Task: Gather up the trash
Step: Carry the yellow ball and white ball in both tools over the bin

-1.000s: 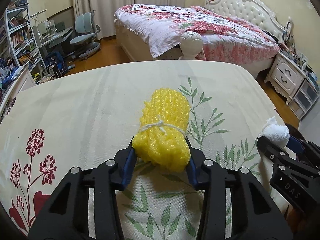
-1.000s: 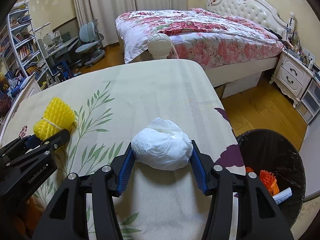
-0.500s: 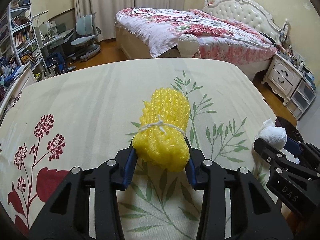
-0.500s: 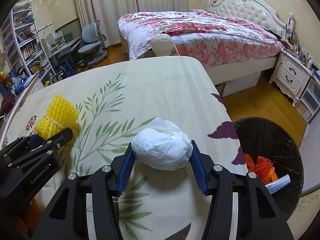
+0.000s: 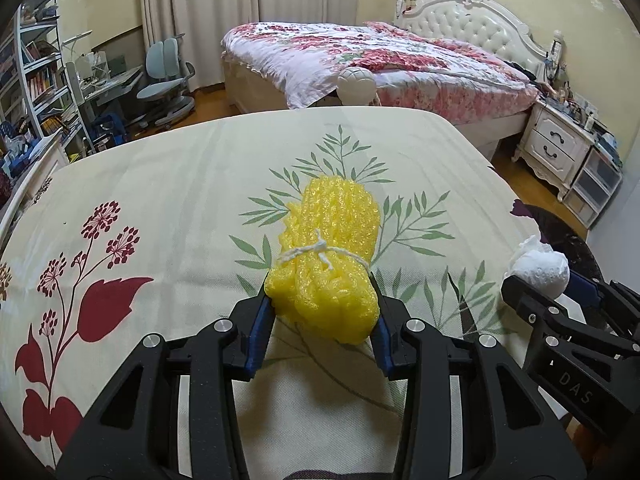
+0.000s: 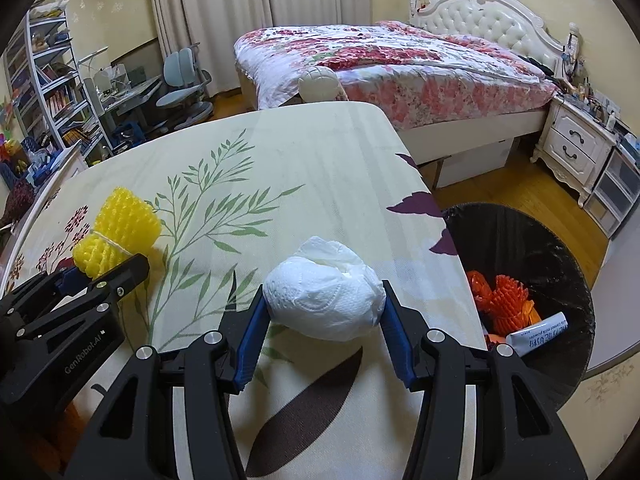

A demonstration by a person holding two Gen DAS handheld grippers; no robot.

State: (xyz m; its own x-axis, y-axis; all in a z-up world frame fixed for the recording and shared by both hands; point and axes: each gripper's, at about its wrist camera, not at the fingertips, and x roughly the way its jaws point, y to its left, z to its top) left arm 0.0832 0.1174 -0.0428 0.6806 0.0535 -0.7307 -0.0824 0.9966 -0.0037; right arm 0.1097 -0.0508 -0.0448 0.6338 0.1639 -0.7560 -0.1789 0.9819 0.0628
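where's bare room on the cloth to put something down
The cloth-covered table is bare from the far rounded edge to the red flower print, clear of the tongs. Crowded: the bin beside the near right corner already holds orange foam net and a tube.

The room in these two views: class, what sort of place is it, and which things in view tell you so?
Most likely a home bedroom with a study corner. A made bed with a tufted headboard, a white nightstand, and a bookshelf beside a desk chair show it.

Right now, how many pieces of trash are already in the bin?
3 visible: two orange foam nets and a white tube, low in the black bin beside the table. More may be hidden.
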